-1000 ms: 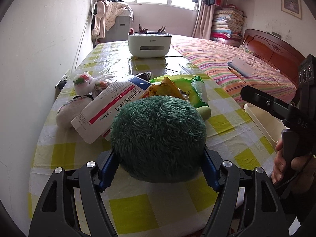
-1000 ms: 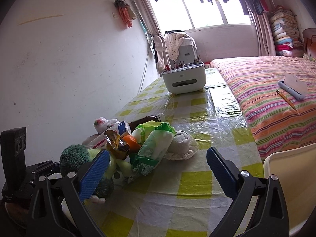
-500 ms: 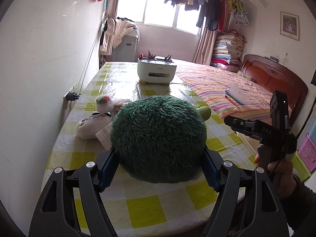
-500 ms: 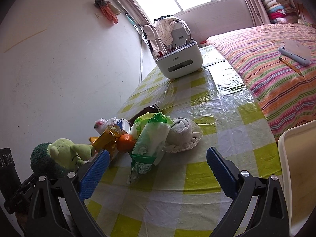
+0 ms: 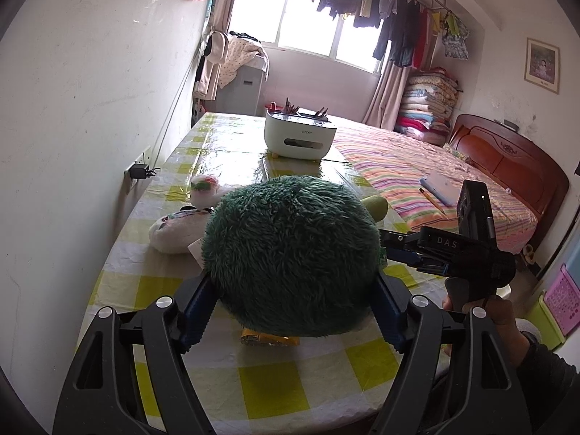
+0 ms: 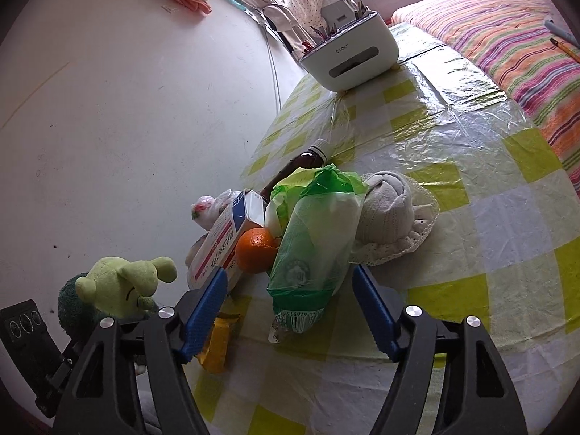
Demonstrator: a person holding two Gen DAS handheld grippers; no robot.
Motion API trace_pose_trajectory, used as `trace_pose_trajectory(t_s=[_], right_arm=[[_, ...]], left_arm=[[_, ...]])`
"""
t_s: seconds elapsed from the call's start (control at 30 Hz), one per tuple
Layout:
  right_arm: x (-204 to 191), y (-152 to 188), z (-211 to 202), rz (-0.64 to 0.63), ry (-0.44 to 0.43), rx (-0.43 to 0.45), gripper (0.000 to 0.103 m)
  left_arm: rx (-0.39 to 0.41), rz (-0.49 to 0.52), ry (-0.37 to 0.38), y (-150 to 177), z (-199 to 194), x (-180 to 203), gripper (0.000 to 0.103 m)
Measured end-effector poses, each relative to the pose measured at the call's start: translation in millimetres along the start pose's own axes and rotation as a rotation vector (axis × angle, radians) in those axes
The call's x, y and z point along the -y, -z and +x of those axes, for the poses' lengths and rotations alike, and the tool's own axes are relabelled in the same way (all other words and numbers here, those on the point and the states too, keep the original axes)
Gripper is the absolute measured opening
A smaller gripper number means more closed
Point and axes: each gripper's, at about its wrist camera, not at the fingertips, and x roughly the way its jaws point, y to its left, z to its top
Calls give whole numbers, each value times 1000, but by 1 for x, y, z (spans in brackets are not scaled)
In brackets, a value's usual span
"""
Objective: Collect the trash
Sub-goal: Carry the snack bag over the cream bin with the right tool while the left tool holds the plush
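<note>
Behind right tongs [image 6: 290, 308], only right view shows orange [image 6: 256, 250].

I see a table [image 5: 290, 380] under a yellow-and-white checked cloth, its left edge against the wall. A white organizer box [image 5: 299, 137] with pens stuck in its top stands near the far end. A white lace hat [image 6: 395, 217] lies mid-table, toward the right edge. A black charger [image 5: 139, 172] is plugged into the wall just off the left edge. Along the right edge runs a bed [image 5: 398, 159] with a striped cover and a wooden headboard [image 5: 507, 156]; a pencil [image 5: 431, 201] lies on the cover. Folded quilts [image 5: 426, 108] are stacked in the far corner, and clothes [image 5: 380, 11] hang across the window.
</note>
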Motion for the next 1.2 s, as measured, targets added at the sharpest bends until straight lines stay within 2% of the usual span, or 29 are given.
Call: trace_pose_trajectory(t_s=[0.07, 0.13, 0.17, 0.3, 0.4, 0.67, 1.2], right_arm=[[5, -1, 10, 24, 1, -19, 64], [10, -1, 16, 48, -4, -23, 49], [10, 0, 15, 52, -3, -22, 35], [7, 2, 9, 16, 12, 5, 21], [6, 3, -4, -5, -1, 42, 19], [-7, 11, -46, -105, 41, 165, 19], [11, 12, -99, -64, 58, 281, 19]], left_arm=[[0, -9, 0, -1, 0, -1, 73], [-1, -14, 1, -1, 0, -1, 74], [0, -16, 2, -2, 0, -1, 74], [9, -11, 11, -4, -1, 3, 74], [17, 5, 8, -5, 0, 9, 74], [16, 37, 9, -7, 7, 25, 75], [9, 79, 40, -10, 18, 56, 75]])
